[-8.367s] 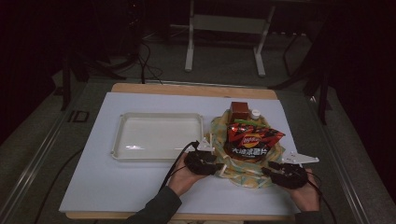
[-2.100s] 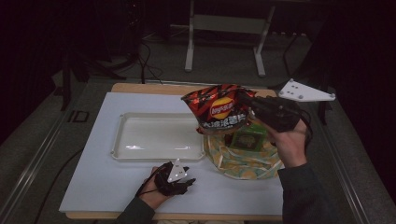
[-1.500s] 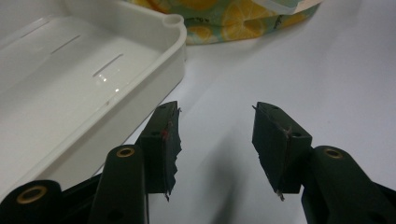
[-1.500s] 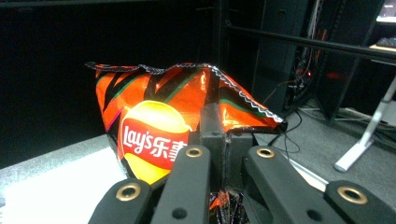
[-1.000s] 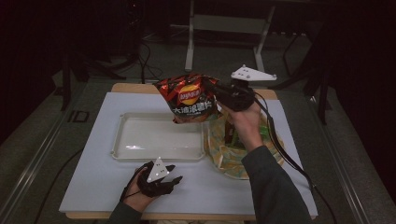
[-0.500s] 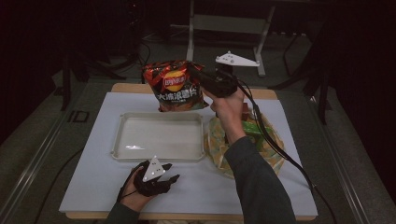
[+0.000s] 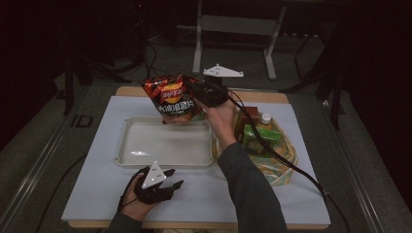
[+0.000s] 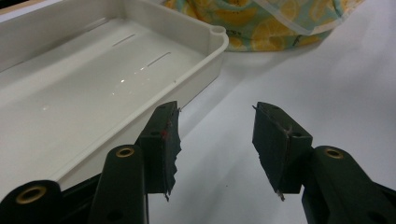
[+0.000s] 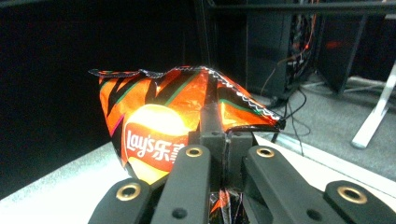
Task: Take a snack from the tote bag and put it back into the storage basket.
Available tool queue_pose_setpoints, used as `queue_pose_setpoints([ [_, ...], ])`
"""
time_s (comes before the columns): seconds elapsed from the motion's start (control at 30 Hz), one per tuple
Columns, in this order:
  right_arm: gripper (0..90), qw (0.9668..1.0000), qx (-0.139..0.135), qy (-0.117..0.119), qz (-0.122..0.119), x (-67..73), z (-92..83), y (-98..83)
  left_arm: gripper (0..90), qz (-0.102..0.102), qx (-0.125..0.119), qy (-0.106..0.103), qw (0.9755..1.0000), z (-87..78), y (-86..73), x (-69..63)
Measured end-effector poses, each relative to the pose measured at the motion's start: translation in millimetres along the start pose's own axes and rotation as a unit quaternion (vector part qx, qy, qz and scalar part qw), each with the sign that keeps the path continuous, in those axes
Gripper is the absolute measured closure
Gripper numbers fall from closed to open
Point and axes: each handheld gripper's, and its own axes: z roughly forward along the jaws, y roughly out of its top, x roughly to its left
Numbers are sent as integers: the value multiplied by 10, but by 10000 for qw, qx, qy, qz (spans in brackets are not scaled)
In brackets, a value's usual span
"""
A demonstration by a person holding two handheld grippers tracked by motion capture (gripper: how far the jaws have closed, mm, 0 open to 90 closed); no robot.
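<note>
An orange and black chip bag (image 7: 173, 99) hangs in the air over the far edge of the white tray (image 7: 141, 155). My right gripper (image 7: 194, 91) is shut on the bag's top seam; in the right gripper view the chip bag (image 9: 154, 121) is pinched between the closed jaws of my right gripper (image 9: 214, 140). My left gripper (image 7: 167, 187) rests on the table in front of the tray's near rim, open. In the left gripper view my left gripper (image 8: 215, 135) holds nothing, with the tray (image 8: 93, 79) just to its left.
A yellow patterned cloth bag (image 7: 277, 160) lies right of the tray with a green packet (image 7: 260, 138) and a capped bottle (image 7: 265, 119) in it; the cloth bag (image 8: 261, 21) also shows beyond the tray corner. The white mat (image 7: 87, 184) ends at the table's wooden edge.
My right gripper has carried the chip bag leftward and a little lower, from above the cloth bag to over the tray's far side. My left gripper has stayed in place.
</note>
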Motion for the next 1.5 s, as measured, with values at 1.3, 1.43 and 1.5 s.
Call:
queue_pose_setpoints([
  [1.3, 764, 9898, 1087, -763, 524, -444, 449, -580, 494, -62, 51, -45, 10000, 11, -22, 14],
  [1.43, 593, 9896, 1137, -835, 282, -435, 421, -571, 494, -59, 66, -41, 10000, 14, -25, 16],
  [1.5, 520, 9900, 1096, -878, 152, -425, 393, -551, 494, -54, 78, -39, 9999, 15, -24, 15],
])
